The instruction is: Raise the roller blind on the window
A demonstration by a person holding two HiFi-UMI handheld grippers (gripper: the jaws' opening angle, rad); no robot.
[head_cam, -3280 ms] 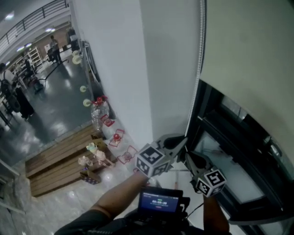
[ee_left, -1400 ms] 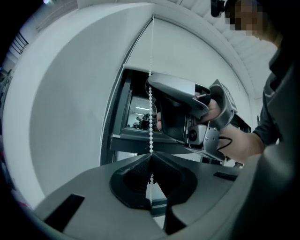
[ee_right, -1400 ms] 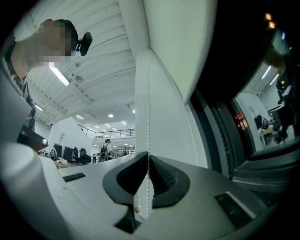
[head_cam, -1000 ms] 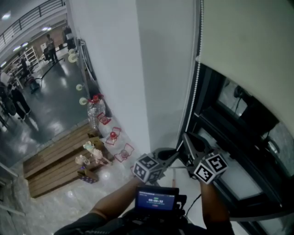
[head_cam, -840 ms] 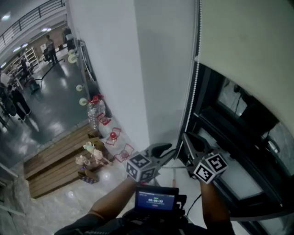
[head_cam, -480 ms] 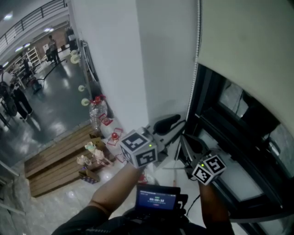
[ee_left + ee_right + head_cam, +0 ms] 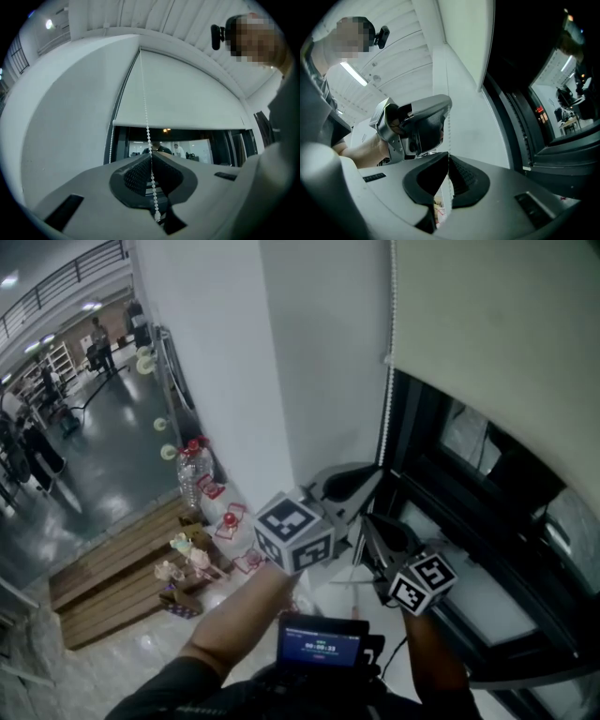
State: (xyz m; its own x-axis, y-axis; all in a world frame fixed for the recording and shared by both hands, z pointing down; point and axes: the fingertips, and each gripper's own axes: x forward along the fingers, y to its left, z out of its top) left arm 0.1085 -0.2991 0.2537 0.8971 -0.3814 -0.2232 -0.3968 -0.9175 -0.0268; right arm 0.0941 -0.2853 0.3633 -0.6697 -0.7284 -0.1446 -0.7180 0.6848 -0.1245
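- L gripper (image 7: 368,477): jaws had just been closing and sat clamped on the bead chain (image 7: 387,381) (left gripper view showed the chain running straight through the closed tips).
- R gripper (image 7: 366,521): jaws together, clamped on the same chain, just below the L one.
- Roller blind (image 7: 497,324): partly up. Its bottom edge crossed the upper part of the window (image 7: 469,521), with dark frame + glass exposed underneath.
- Chain hung along the blind's left edge, beside the white wall (image 7: 281,381).
- Bkgd, lower left: water bottle (image 7: 192,470) stood on the floor next to a wooden platform (image 7: 122,568).
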